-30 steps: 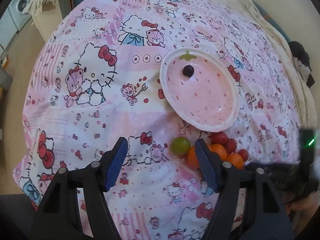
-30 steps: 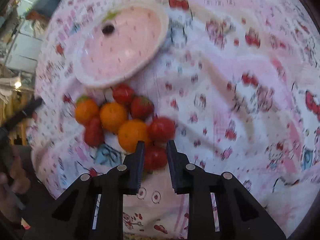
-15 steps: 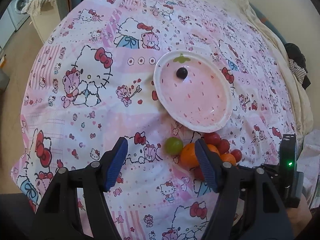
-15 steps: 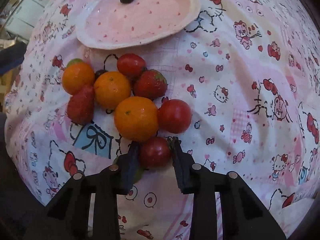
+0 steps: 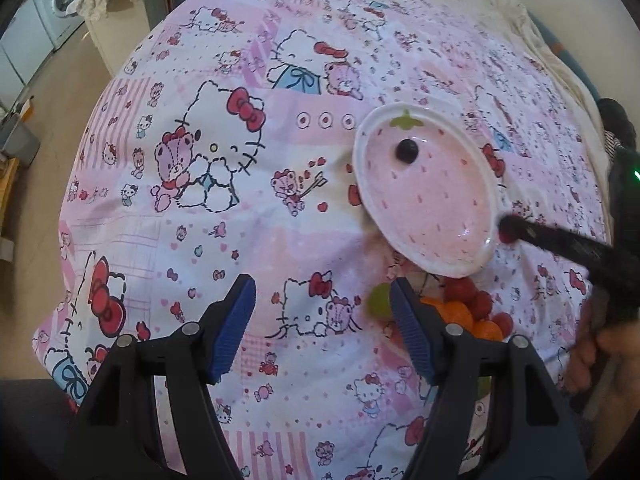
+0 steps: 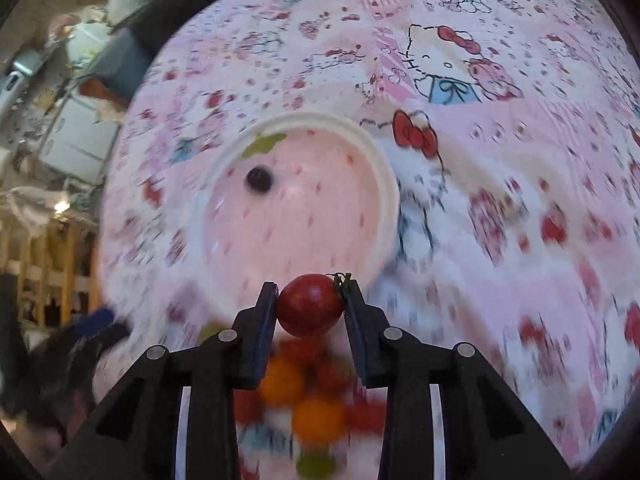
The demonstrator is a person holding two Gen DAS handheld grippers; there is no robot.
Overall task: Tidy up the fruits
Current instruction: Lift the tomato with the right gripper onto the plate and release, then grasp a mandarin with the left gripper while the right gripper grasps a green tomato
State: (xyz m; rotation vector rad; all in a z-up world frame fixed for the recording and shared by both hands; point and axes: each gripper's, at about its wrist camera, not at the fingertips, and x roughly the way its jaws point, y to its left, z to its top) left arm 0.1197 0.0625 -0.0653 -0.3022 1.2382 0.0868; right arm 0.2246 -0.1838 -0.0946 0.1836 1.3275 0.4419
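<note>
Right gripper (image 6: 311,307) clamped on a red cherry tomato (image 6: 310,304), pads pressing both sides, stem against the right pad. Tomato held up off the cloth, over the near edge of the pink plate (image 6: 384,184). Background in the right wrist view heavily blurred. In the left wrist view the same gripper (image 5: 506,232) comes in from the right as a dark bar, its tip with a bit of red right at the plate (image 5: 362,176) rim.

One dark grape (image 6: 259,178) sits inside the plate near the green leaf print, also seen from the left wrist (image 5: 407,150).

Fruit pile (image 5: 468,312) on the patterned pink bedsheet (image 5: 208,216), just below the plate: oranges, red pieces, one green grape (image 5: 378,300) at its left edge. Same pile (image 6: 308,392) shows blurred behind the right fingers.

Left gripper (image 5: 323,322) gaping, nothing between its blue pads, hovering over bare cloth; right pad overlaps the green grape in view, contact cannot be told.

Hand (image 5: 592,352) visible at far right edge, holding the right tool. Washing machine (image 5: 60,0) in top left corner.
</note>
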